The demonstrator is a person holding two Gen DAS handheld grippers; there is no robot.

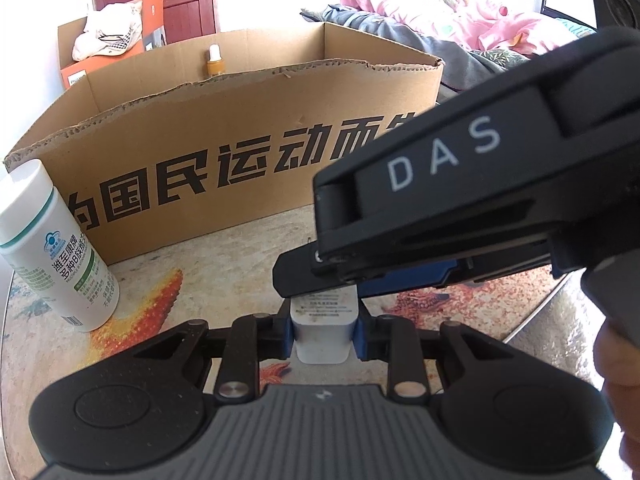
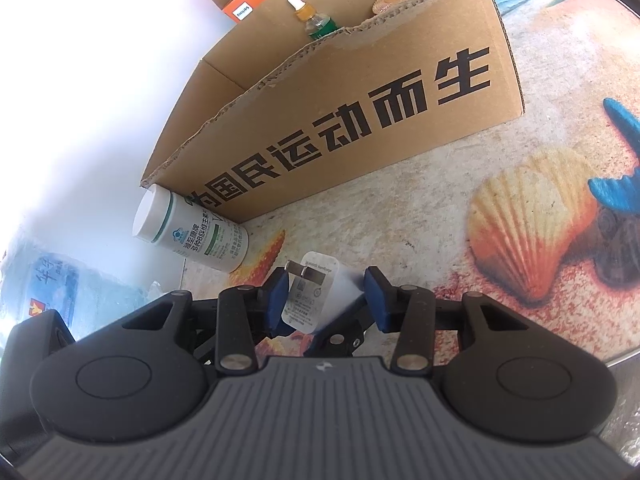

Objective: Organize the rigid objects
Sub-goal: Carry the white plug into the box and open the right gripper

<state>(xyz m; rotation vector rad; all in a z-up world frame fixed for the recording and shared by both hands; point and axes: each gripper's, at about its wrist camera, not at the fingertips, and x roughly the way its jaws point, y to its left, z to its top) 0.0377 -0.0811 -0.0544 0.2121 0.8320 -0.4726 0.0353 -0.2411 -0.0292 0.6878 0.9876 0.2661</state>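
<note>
A white plug charger (image 1: 320,332) stands on the seashell-print tabletop (image 1: 224,280), and my left gripper (image 1: 324,336) is shut on it, blue pads pressing both sides. My right gripper (image 1: 296,276) reaches in from the right and lies across the charger's top. In the right wrist view the charger (image 2: 308,300) sits between the blue pads of my right gripper (image 2: 326,300). One pad is by the prongs and the other stands just off the far side. The left gripper's fingers (image 2: 340,332) show beneath it. A white vitamin bottle (image 1: 52,248) (image 2: 192,232) stands at the box's near left corner.
An open cardboard box (image 1: 240,160) (image 2: 360,100) with black lettering stands just behind, holding an orange dropper bottle (image 1: 215,60) (image 2: 304,12). An orange carton (image 2: 240,10) with white cloth is beyond it. Pink bedding (image 1: 460,28) lies at the back right. A hand (image 1: 616,380) holds the right gripper.
</note>
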